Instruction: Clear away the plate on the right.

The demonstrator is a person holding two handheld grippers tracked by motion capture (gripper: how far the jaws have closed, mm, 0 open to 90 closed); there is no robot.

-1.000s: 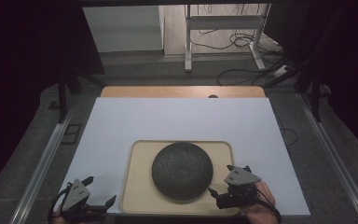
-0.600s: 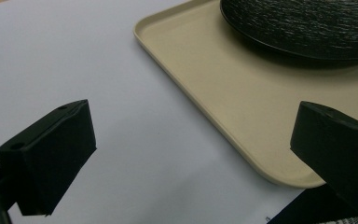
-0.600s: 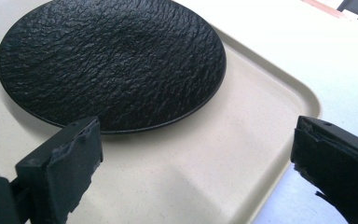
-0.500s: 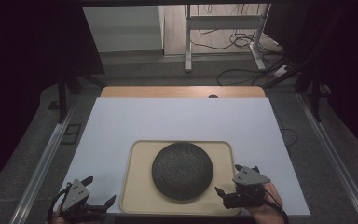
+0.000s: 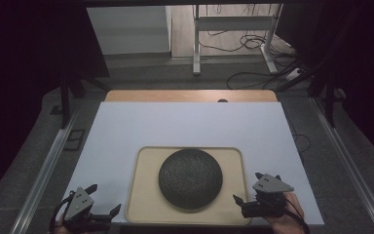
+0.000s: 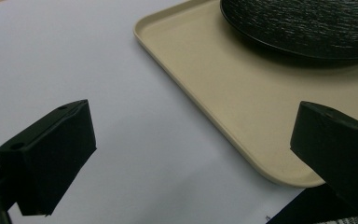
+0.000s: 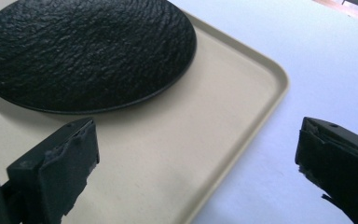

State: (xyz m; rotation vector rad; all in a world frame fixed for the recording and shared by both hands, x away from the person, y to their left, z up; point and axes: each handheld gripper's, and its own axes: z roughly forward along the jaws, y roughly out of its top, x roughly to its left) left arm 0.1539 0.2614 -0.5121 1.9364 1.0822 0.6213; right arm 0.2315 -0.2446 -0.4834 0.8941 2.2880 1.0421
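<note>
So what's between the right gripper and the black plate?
Bare beige tray floor, seen in the right gripper view, separates the open right gripper from the black plate.

Open sheet ahead, tray between my grippers

The beige tray [image 5: 141, 195] with its dark plate [image 5: 190, 178] blocks the near middle; my left gripper [image 5: 104, 201] and right gripper [image 5: 247, 187] flank it, and the white sheet [image 5: 185, 124] beyond lies free.
</note>
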